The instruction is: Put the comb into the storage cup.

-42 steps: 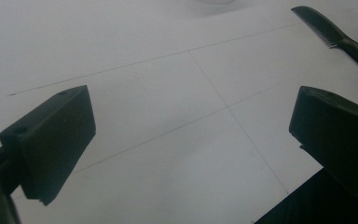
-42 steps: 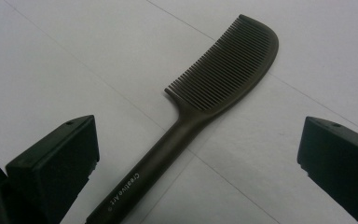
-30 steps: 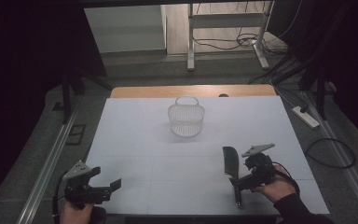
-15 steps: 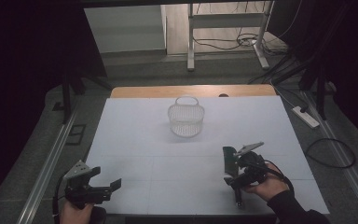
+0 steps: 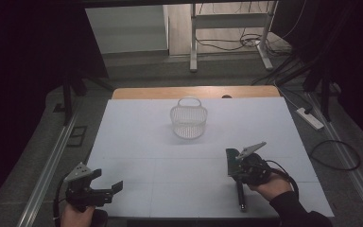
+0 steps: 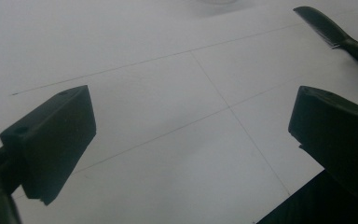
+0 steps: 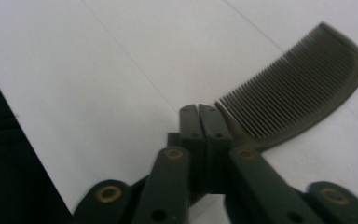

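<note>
The right claw (image 7: pixel 198 112) has just been closing and its jaws now meet with nothing between them. The dark comb (image 7: pixel 293 88) lies flat on the white worktop (image 5: pixel 137 142) just beside their tips, untouched. The left claw (image 6: pixel 186 135) hovers wide open and empty. A white wire basket (image 5: pixel 188 120) stands farther back.

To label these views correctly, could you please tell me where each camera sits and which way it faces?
High view: above the person's side, facing forward and down on the table and basket; both hands, left gripper and right gripper show.
Left gripper view: on the left gripper, low across the table; open jaws show.
Right gripper view: on the right gripper, facing the comb; shut jaws show.
Shared: all three show the comb.
</note>
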Demonstrator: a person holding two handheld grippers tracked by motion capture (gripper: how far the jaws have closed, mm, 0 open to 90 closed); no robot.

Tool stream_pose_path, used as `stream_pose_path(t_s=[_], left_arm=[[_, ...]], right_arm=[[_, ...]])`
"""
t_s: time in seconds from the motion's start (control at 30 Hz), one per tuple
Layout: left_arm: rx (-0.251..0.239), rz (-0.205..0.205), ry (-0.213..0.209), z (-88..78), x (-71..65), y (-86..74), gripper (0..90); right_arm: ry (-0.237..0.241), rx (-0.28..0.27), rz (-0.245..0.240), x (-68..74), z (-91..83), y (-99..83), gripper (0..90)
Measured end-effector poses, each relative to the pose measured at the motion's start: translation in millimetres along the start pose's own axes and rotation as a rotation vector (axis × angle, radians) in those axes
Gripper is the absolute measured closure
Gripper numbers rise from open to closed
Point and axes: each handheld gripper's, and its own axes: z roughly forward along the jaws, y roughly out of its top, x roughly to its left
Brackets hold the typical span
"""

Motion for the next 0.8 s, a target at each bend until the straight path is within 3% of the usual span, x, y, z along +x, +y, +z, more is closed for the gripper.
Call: stream_pose_path(t_s=[0.23,0.8], left_arm=[[0.001,0.002,0.001,0.1,-0.3,0.1,1.3],[0.001,-0.001,0.005,0.2,-0.3,0.3,1.5]], right_arm=[[-0.033,0.013,-0.052,1.0,9.6,-1.4,89.2],[-0.005,0.077,-0.026,6.2,27.4,-13.7,89.2]])
